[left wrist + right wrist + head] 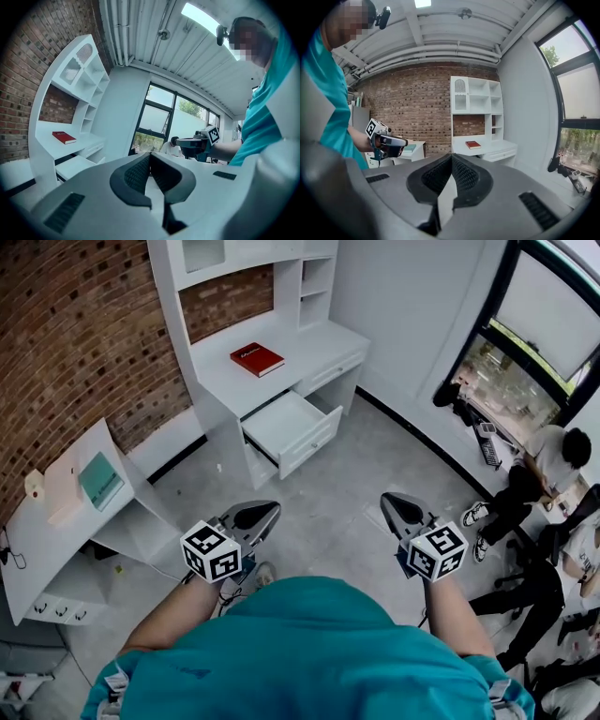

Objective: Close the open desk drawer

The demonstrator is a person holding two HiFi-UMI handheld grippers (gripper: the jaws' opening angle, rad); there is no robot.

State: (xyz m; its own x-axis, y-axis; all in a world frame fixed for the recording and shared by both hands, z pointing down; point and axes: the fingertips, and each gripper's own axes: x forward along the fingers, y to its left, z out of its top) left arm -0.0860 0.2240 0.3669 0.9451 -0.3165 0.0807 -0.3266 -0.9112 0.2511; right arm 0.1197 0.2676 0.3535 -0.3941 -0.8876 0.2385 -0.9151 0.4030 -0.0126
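The left gripper and right gripper, both pinched together on nothing, hang well apart from the shallow white wooden drawer pulled out beneath the front edge of the white desk, which looks light, rigid and best pushed at its front panel.

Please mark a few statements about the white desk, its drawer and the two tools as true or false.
1. The white desk drawer stands pulled out. True.
2. The red hardcover book lies inside that drawer. False: it lies on the top of the white desk, above and behind the drawer.
3. The left tool is shut with nothing between its jaws. True.
4. The right tool grips the drawer front. False: it is shut on nothing and is held well apart from the desk, out over the floor.
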